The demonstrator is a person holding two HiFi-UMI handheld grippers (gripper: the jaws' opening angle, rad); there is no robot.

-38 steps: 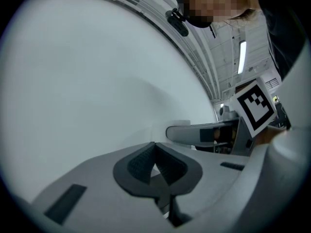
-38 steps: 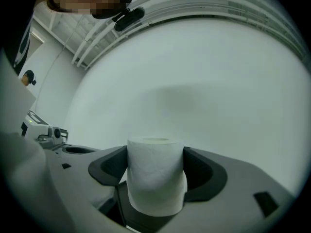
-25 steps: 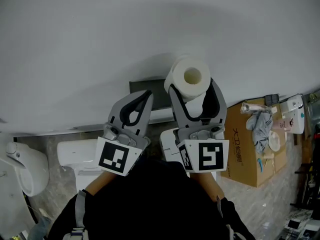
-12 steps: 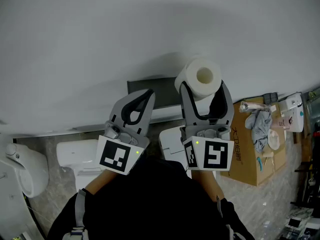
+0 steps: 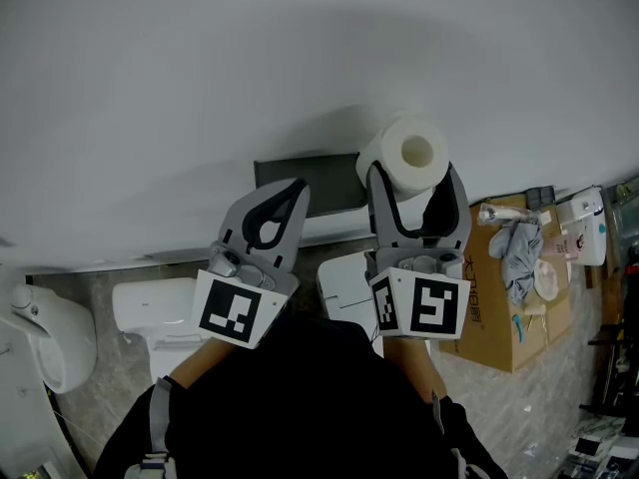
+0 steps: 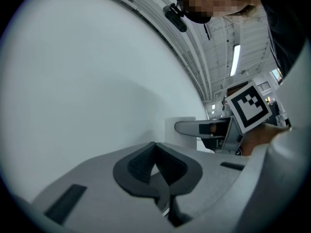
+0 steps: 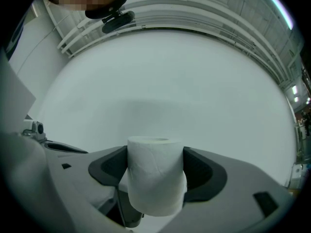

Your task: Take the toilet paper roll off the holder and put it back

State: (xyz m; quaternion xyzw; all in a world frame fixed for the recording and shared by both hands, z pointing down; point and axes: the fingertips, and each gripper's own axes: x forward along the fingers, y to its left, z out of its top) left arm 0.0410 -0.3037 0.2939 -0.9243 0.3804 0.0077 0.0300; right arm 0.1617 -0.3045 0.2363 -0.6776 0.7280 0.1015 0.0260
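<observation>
Toilet paper roll (image 5: 414,156) sits pinched between the jaws of the right gripper (image 5: 415,175), which are spread just as wide as the roll and press on its curved sides, close to the white wall (image 5: 200,78). Its core hole faces up at the head view, so its long axis stands upright, crosswise to the jaws. Alongside, the left gripper (image 5: 287,194) has its jaws pressed together on nothing, with a dark rectangular panel (image 5: 324,180) between the two grippers.
</observation>
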